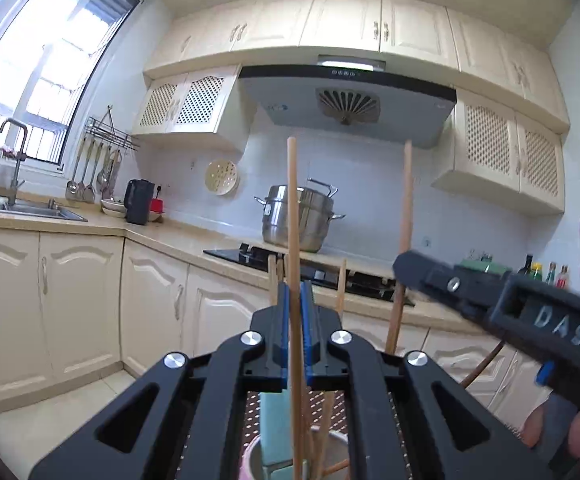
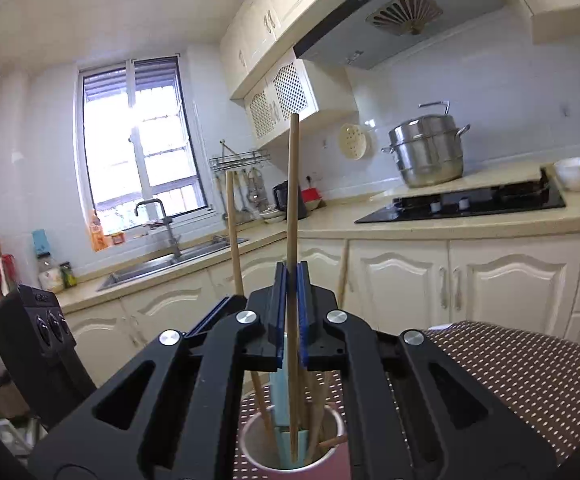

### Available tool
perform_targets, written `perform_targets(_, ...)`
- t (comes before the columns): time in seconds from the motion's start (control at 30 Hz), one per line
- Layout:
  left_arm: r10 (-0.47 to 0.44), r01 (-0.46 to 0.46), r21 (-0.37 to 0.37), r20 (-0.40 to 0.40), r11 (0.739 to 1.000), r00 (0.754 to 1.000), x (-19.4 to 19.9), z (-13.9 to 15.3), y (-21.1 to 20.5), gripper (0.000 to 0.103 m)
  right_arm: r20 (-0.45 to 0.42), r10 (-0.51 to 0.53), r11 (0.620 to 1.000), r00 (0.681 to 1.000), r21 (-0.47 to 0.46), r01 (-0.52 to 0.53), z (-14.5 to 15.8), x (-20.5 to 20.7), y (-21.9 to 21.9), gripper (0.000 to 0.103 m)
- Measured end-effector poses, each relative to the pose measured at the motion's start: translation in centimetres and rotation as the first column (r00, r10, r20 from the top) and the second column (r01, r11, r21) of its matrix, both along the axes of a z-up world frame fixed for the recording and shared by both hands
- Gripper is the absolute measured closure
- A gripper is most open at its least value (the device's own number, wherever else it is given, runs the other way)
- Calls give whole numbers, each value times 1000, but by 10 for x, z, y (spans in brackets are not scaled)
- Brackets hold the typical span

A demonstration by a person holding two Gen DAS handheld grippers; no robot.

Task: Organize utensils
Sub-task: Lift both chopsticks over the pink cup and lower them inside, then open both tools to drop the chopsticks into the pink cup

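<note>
on right gripper (image 1: pixel 406 268): "das"

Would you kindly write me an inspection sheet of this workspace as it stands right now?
Surface: brown dotted tablecloth under the work area.
Job's things: pink utensil cup holds wooden chopsticks and a teal utensil; one chopstick sits in the left claw, another chopstick in the right claw.
Clutter: nothing seen on the cloth beside the cup.
Grippers: left claw shut on its chopstick; right claw shut on its chopstick, both above the cup.
Cables: brown cable below the right claw's body.
Surroundings: steel steamer pot, black hob, sink, white bowl.
</note>
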State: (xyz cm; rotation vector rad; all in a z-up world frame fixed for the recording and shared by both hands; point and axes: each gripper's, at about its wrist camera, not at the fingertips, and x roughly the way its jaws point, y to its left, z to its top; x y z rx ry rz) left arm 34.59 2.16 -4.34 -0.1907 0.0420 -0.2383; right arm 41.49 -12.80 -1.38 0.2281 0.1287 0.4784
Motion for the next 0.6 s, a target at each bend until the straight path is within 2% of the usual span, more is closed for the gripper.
perform_targets(0.13, -12, 12, 9, -24, 1000, 1000, -3, -8, 1, 97, 9, 0, 1000, 1000, -31, 1, -1, -5, 3, 97)
perform_targets(0.33, -34, 32, -16, -83, 999, 996, -8, -12, 8, 95, 0, -10, 999, 1000, -52, 10, -3, -9, 2, 97)
perform_targets(0.43, -28, 26, -26, -91, 999, 995, -13, -10, 11, 73, -6, -10, 998, 1000, -60, 10, -3, -12, 1, 97)
perform_targets(0.6, -19, 18, -18, -98, 1000, 995, -21, -3, 12, 73, -15, -13, 998, 1000, -69, 12, 0, -15, 0, 97)
